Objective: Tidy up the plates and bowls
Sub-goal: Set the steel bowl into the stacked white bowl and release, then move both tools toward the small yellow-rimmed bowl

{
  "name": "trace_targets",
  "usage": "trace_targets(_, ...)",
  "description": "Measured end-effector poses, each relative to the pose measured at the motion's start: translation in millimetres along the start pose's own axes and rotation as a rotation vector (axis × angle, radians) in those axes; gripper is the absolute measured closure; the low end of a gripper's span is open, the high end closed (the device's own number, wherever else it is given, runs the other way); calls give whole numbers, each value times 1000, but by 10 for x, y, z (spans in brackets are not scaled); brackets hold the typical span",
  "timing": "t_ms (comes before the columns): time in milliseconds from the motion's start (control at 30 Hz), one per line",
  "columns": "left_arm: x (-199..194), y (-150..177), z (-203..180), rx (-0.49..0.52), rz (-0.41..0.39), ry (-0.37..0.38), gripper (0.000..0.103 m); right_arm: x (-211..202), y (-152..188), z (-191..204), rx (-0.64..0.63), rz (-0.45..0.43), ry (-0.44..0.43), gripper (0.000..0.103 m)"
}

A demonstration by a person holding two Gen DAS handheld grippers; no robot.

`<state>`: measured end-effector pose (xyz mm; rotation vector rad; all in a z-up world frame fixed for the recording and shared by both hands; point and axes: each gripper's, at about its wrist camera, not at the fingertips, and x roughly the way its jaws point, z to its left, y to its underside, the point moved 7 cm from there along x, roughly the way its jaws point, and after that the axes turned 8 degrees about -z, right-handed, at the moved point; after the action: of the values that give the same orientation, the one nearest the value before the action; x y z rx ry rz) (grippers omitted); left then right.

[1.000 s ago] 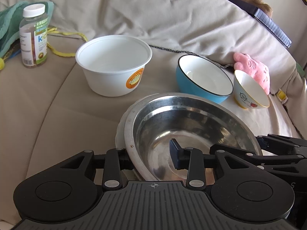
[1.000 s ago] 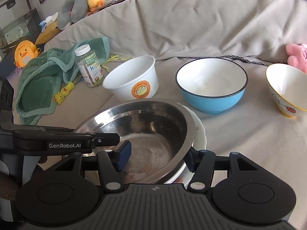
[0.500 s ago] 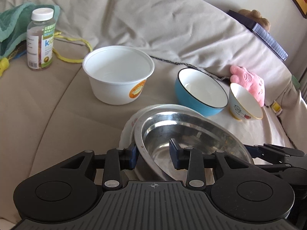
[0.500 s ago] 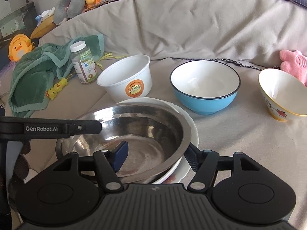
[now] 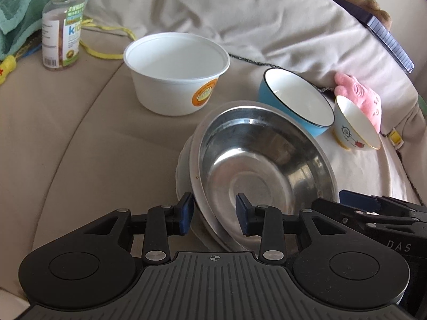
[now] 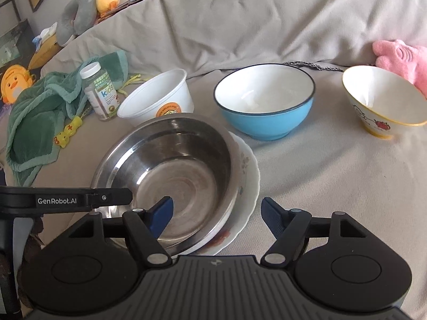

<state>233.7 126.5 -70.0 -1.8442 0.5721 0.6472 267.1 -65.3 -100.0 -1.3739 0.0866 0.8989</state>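
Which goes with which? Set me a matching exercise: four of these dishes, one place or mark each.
Things:
1. steel bowl
2. blue bowl
3. yellow-rimmed bowl
4. white tub

Place or mark:
a. orange sticker
b. beside the pink plush
c. on the flowered plate
d. thin dark rim

Pairs: 1-c, 2-d, 3-b, 4-a

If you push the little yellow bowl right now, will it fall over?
Probably, yes. The yellow bowl has a narrow foot under a wide flaring rim, and it already leans on the soft sofa cover, so a nudge would likely tip it. It looks like glazed ceramic: stiff, smooth, maybe slippery, and it could chip against the blue bowl.
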Motion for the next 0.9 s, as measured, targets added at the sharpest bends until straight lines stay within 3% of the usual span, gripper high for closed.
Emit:
trace_targets(100,25,-18,-16,-12,-5,10,63,-25,55,-301,94,-11,51,21)
trace_targets(133,41,-26,-26,-9,-6,11,63,-21,99,-400,131,-3,45,13)
trace_targets(267,115,-35,-103,7,-1,36,63,18,284,-668,344,65,-48,6)
trace_targets(333,159,-45,-112,10,0,23,63,34,333,-688,376,82,-68,5)
trace_targets(567,171,-73,15,-12,-4,1,69,-14,48,-119,53,-10,-60,5)
trace_targets(733,53,-159,159,-47,-43,-7,66,261,-12,58,54,29,-92,9)
trace_targets(800,48,-152,175,-51,-42,-2,65,314,-23,140,18,18,-57,8)
trace_targets(900,57,-149,162,-52,-44,14,69,301,-34,207,-23,9,-77,11)
